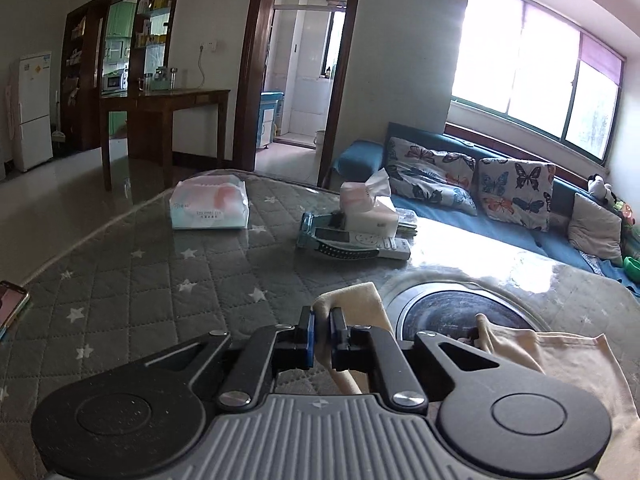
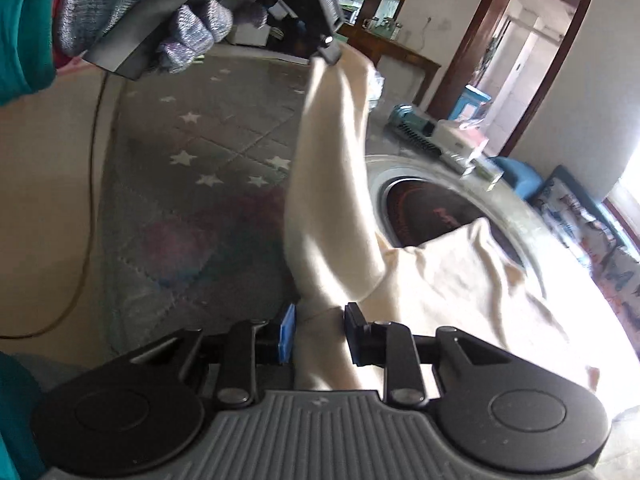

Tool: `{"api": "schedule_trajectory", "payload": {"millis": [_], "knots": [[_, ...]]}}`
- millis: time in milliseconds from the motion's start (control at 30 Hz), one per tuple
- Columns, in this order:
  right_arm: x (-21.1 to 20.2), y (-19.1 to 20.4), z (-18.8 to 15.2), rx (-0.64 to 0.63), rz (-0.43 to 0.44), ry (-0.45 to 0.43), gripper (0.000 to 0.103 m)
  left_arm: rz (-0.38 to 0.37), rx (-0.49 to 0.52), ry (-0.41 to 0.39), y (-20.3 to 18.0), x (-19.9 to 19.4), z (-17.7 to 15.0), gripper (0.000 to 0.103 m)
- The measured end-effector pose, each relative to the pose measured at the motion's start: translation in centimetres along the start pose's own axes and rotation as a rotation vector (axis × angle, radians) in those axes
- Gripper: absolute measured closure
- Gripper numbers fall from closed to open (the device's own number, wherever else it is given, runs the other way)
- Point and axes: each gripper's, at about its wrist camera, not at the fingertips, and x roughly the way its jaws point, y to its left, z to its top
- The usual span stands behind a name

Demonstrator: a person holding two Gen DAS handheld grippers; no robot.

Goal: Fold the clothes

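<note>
A cream garment (image 2: 440, 280) lies partly on the grey star-quilted table (image 2: 192, 184), over a round black hob (image 2: 432, 216). My left gripper (image 1: 322, 334) is shut on a corner of the garment (image 1: 360, 300) and holds it up; it also shows from the right wrist view (image 2: 328, 50), in a gloved hand, with a strip of cloth hanging from it. My right gripper (image 2: 318, 334) has its jaws close around a bunched fold of the same garment at the near edge.
On the table (image 1: 160, 280) lie a pack of wipes (image 1: 210, 206), a tissue box (image 1: 368, 206), remote controls (image 1: 356, 244) and a phone (image 1: 12, 308) at the left edge. A blue sofa (image 1: 500, 208) with butterfly cushions stands behind, right.
</note>
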Motion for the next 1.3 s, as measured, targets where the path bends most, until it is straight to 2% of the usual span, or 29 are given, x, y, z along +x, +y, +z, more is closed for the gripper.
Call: {"api": "schedule_trajectory", "payload": {"millis": [200,333,467,633,800,900,967,1067,1133,1300], "knots": [[-0.7,-0.5,0.4,0.061,-0.008,-0.027,0.078,0.007,0.026,-0.004,-1.4,0.5,1.3,0.095],[-1.5,0.9,0.4,-0.038,-0.047,-0.067,0.078,0.018,0.038,0.007,-2.1,1.5,1.6,0.095],[-0.8,1.7,0.1,-0.069,-0.015,-0.047,0.078,0.032,0.043,0.027,-2.4,2.4,1.6,0.095],[0.2,0.8,-0.1,0.010,0.002,-0.014,0.078,0.050,0.042,0.052,-2.3,3.3,1.2,0.095],[0.3,-1.3,0.0,0.165,0.079,0.001,0.098,0.054,0.012,0.062,-1.0,2.5,0.4,0.095],[-0.3,-2.7,-0.2,0.246,0.201,0.005,0.098,0.054,0.010,0.061,-0.1,1.5,-0.2,0.095],[-0.4,-2.5,-0.6,0.231,0.232,0.017,0.098,0.069,0.008,0.080,0.5,1.7,-1.0,0.095],[-0.1,-1.9,-1.0,0.188,0.227,0.014,0.097,0.098,-0.005,0.119,1.4,2.5,-2.2,0.095],[-0.5,-2.2,-0.7,0.193,0.229,0.009,0.092,0.108,-0.030,0.139,2.2,3.0,-3.0,0.095],[-0.7,-4.0,0.1,0.256,0.173,-0.015,0.090,0.082,-0.081,0.111,3.3,2.0,-3.9,0.095]]}}
